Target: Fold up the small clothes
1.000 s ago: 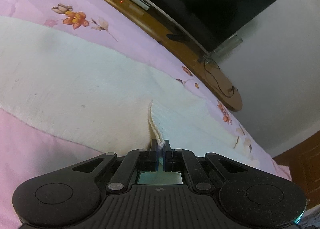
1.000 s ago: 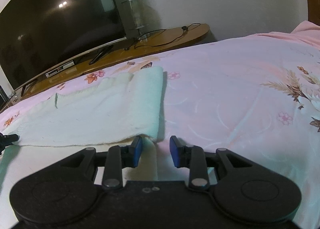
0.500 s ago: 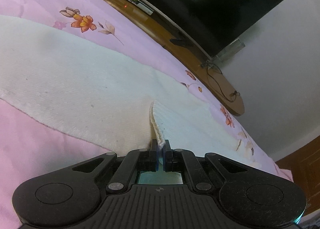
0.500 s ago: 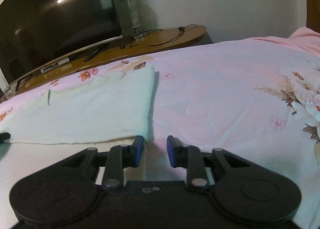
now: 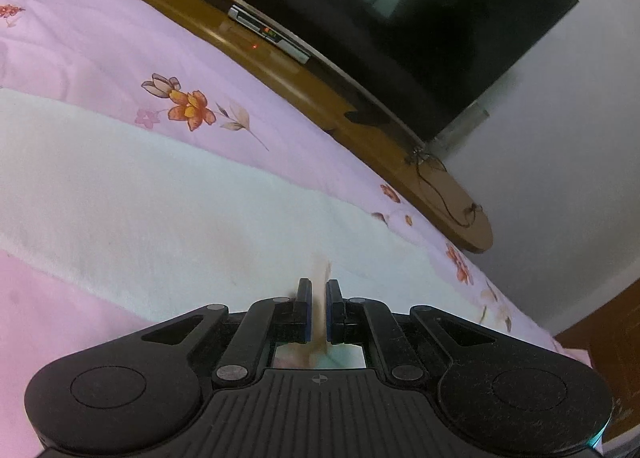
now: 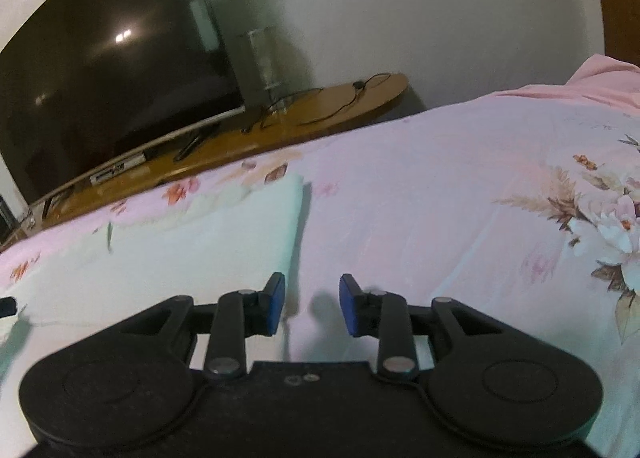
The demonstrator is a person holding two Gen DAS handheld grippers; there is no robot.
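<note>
The white knit garment (image 5: 168,210) is lying flat across the pink floral bedspread (image 5: 100,42), in front of the wooden TV stand (image 5: 320,98). The left gripper (image 5: 318,298) is pinching a blurred fold of the garment's near edge, jaws nearly closed on it, probably to carry that edge over. The right gripper (image 6: 312,300) is hovering at the garment's right-hand edge (image 6: 296,218); its jaws are opening, with nothing between them, likely preparing to take that corner.
</note>
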